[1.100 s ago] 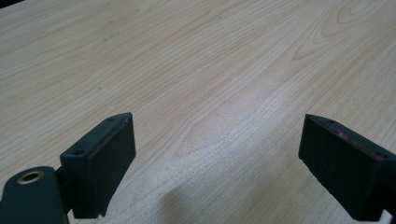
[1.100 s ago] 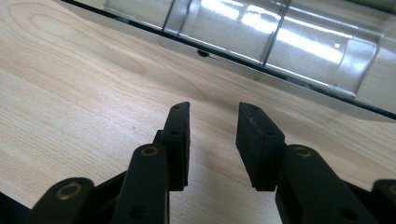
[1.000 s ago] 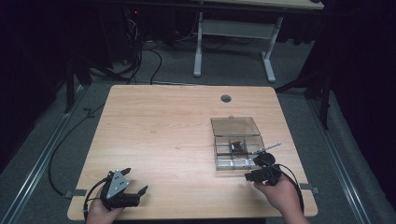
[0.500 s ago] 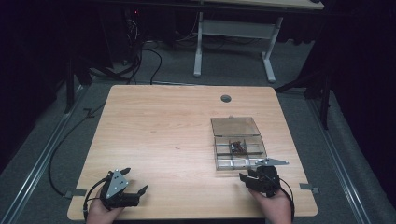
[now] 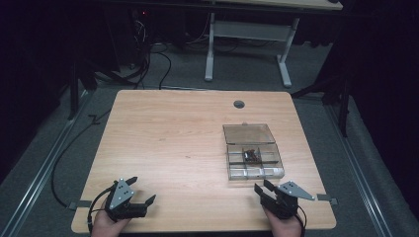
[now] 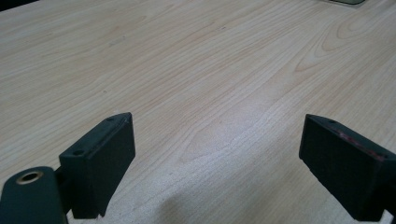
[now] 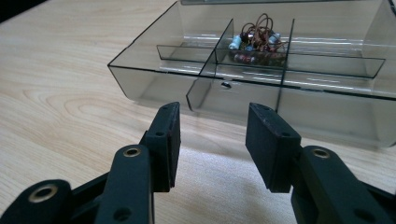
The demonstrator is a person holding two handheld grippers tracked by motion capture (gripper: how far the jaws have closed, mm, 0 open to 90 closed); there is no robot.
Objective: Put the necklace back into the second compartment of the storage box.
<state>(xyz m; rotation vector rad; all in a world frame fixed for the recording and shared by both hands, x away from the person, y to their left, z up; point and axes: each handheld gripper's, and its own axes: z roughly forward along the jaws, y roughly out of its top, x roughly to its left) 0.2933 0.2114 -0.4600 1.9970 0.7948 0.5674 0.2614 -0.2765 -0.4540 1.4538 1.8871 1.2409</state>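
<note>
My right hand-held gripper [image 7: 212, 140] sits low at the near edge of the worktop [image 5: 173, 138], jaws partly apart and empty, pointing at the clear compartment box [image 7: 261, 70] just ahead. My left hand-held gripper [image 6: 217, 158] rests well apart at the near left corner, jaws spread wide over bare wood, holding nothing. The box looks light, stiff and slick, with thin brittle walls; I judge its front wall or a divider the best place to pinch, gently. The resistors [image 7: 257, 39] in the middle compartment are tiny, with springy wire leads. The right gripper view shows them plainly; the high view gives a dark clump but reveals the hinged lid [image 5: 248, 133] lying open behind.
</note>
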